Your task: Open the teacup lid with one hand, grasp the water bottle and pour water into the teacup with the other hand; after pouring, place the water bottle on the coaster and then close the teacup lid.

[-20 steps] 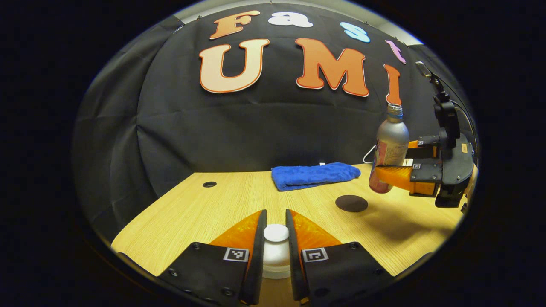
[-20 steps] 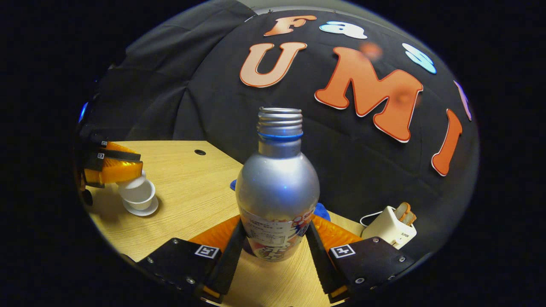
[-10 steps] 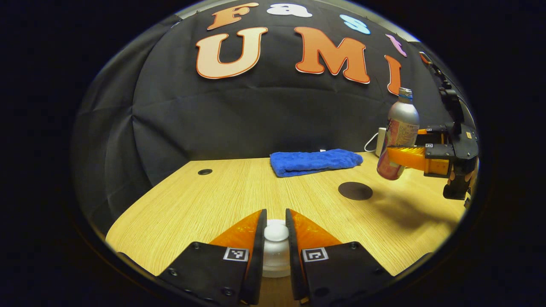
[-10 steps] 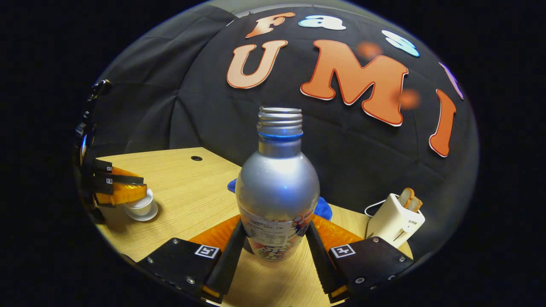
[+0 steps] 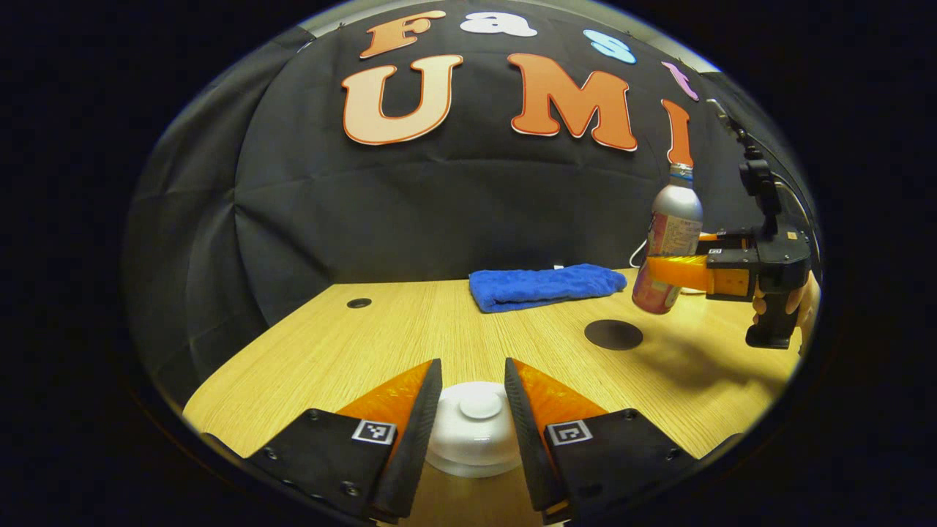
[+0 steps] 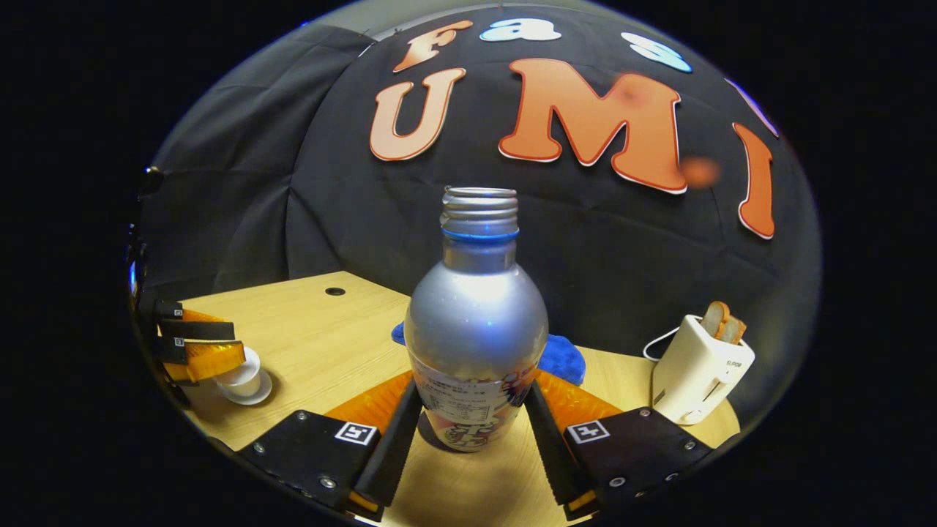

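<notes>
The white teacup lid (image 5: 472, 432) with its round knob lies flat on the teacup between my left gripper's (image 5: 472, 388) fingers. That gripper is open, and both fingers stand clear of the knob. In the right gripper view the teacup (image 6: 245, 377) sits on its saucer at the far left, under the left gripper (image 6: 201, 348). My right gripper (image 6: 472, 410) is shut on the silver water bottle (image 6: 476, 329), which is uncapped and upright. The bottle (image 5: 670, 249) hangs above the table just right of the dark round coaster (image 5: 613, 334).
A folded blue towel (image 5: 545, 285) lies at the back of the wooden table (image 5: 351, 351). A white toaster (image 6: 699, 369) with bread in it stands at the back right with its cord. A small round hole (image 5: 359, 302) is in the tabletop at the left.
My left gripper has opened and let go of the lid's knob, and the lid now rests on the cup. The right gripper has carried the bottle away from the cup, towards the coaster.
</notes>
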Demonstrator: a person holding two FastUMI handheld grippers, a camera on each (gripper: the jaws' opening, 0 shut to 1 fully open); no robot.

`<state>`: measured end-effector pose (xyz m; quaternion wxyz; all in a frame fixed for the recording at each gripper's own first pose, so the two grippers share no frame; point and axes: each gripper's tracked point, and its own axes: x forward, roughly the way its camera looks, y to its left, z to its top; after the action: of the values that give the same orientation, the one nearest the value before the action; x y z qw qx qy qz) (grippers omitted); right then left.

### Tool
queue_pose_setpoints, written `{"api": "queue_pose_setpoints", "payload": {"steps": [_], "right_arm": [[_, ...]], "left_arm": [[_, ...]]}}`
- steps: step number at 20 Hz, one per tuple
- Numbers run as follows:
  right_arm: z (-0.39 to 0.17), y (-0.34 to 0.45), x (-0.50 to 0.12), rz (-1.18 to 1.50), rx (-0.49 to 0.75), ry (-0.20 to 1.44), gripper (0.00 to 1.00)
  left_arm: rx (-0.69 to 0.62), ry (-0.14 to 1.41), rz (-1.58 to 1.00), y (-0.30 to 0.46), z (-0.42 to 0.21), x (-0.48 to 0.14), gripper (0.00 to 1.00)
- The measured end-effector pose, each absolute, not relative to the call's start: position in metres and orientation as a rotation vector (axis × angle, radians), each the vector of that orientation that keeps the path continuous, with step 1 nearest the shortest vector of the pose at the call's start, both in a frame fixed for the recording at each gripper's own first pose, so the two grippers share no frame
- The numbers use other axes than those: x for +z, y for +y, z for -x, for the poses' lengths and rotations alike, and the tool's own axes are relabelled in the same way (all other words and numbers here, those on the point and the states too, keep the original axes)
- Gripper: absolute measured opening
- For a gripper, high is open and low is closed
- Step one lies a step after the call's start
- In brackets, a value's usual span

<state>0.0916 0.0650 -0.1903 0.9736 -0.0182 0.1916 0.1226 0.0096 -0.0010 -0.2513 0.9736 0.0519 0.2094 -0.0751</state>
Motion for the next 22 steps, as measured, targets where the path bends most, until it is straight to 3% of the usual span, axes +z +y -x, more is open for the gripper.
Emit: {"api": "queue_pose_setpoints", "payload": {"steps": [1,5,7,8,16,22], "right_arm": [[-0.097,0.065,-0.191,0.022,0.240,0.388,0.79],[-0.115,0.069,-0.204,-0.055,0.227,0.417,0.79],[-0.123,0.069,-0.215,-0.077,0.221,0.445,0.80],[-0.125,0.071,-0.221,-0.084,0.219,0.463,0.79],[-0.129,0.082,-0.271,-0.080,0.197,0.629,0.79],[-0.129,0.081,-0.271,-0.122,0.179,0.664,0.81]], "left_arm": [[-0.148,0.410,-0.107,0.000,-0.010,-0.247,0.60],[-0.127,0.353,-0.101,0.005,-0.009,-0.227,0.78],[-0.113,0.337,-0.087,0.009,-0.007,-0.220,0.81],[-0.104,0.332,-0.081,0.013,-0.006,-0.218,0.88],[-0.034,0.320,-0.062,0.039,0.002,-0.210,0.92],[-0.020,0.313,-0.037,0.038,0.006,-0.205,0.95]]}}
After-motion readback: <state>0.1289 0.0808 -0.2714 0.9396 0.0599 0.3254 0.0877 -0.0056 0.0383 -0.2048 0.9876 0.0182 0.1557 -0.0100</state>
